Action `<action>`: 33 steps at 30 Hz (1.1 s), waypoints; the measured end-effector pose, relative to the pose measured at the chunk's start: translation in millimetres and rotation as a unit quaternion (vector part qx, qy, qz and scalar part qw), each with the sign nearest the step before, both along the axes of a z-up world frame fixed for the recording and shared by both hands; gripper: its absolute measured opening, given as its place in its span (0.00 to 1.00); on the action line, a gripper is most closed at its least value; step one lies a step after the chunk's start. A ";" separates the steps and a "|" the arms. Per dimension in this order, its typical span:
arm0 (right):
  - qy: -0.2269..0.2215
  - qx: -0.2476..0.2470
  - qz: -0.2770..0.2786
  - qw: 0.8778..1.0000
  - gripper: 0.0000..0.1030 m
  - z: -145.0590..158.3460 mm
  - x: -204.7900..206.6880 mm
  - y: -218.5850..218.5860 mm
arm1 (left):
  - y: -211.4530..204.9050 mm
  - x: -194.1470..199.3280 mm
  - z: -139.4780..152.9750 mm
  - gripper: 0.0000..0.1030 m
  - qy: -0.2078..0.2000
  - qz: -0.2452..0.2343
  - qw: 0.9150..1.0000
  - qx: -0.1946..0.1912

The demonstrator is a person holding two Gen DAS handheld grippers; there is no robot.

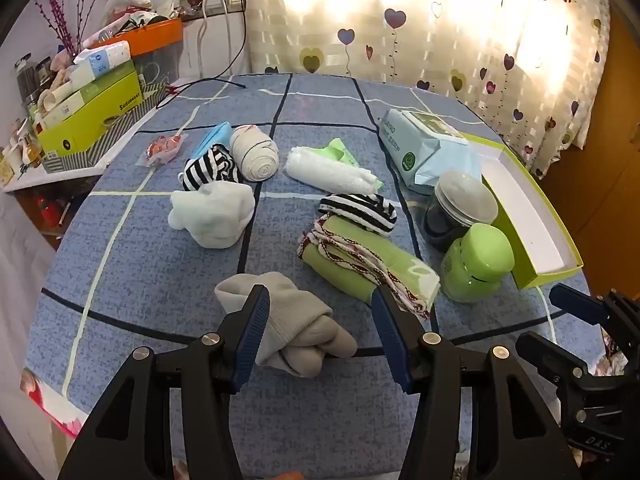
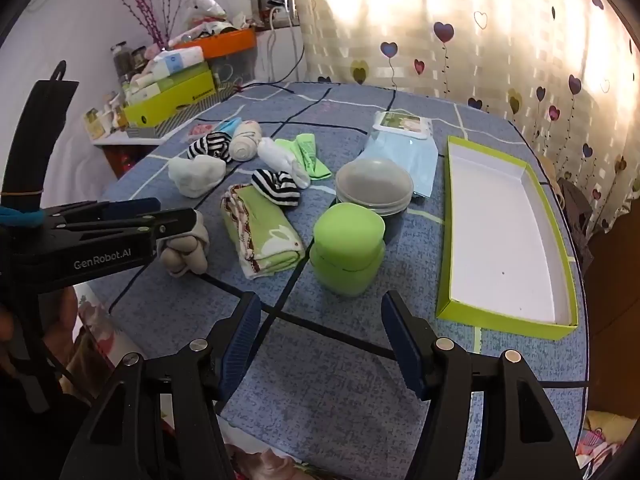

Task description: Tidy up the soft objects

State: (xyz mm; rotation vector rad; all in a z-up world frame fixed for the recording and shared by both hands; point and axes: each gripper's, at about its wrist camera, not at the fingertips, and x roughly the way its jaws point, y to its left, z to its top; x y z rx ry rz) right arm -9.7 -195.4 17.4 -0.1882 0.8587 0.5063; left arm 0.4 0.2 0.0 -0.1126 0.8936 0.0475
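A grey rolled sock (image 1: pixel 296 328) lies on the blue checked table between the fingers of my open left gripper (image 1: pixel 320 304); it also shows in the right wrist view (image 2: pixel 186 254). A folded green towel (image 1: pixel 368 264) with a striped sock (image 1: pixel 360 208) on it lies ahead. A white sock ball (image 1: pixel 212 212), another striped sock (image 1: pixel 210 168), a cream roll (image 1: pixel 256 152) and a white roll (image 1: pixel 332 170) lie further back. My right gripper (image 2: pixel 320 320) is open and empty, before a green jar (image 2: pixel 348 252). An empty green box lid (image 2: pixel 504 232) lies at the right.
A clear-lidded jar (image 2: pixel 374 186) and a wipes pack (image 2: pixel 402 140) stand behind the green jar. A cluttered side shelf with green boxes (image 1: pixel 92 116) is at the left. A curtain (image 1: pixel 440 20) hangs behind the table.
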 end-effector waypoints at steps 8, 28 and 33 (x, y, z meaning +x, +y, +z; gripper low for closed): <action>-0.007 0.003 0.004 1.000 0.61 0.8 0.1 -0.3 | -3.9 -1.1 -1.2 0.53 0.001 -0.001 1.000 -0.005; -0.011 0.008 0.018 1.000 0.62 6.4 -5.9 7.2 | 0.8 -9.6 6.1 0.53 -0.009 0.002 1.000 -0.017; -0.010 0.009 0.018 1.000 0.62 5.6 -5.3 7.5 | 1.4 -9.5 4.4 0.53 -0.008 0.001 1.000 -0.018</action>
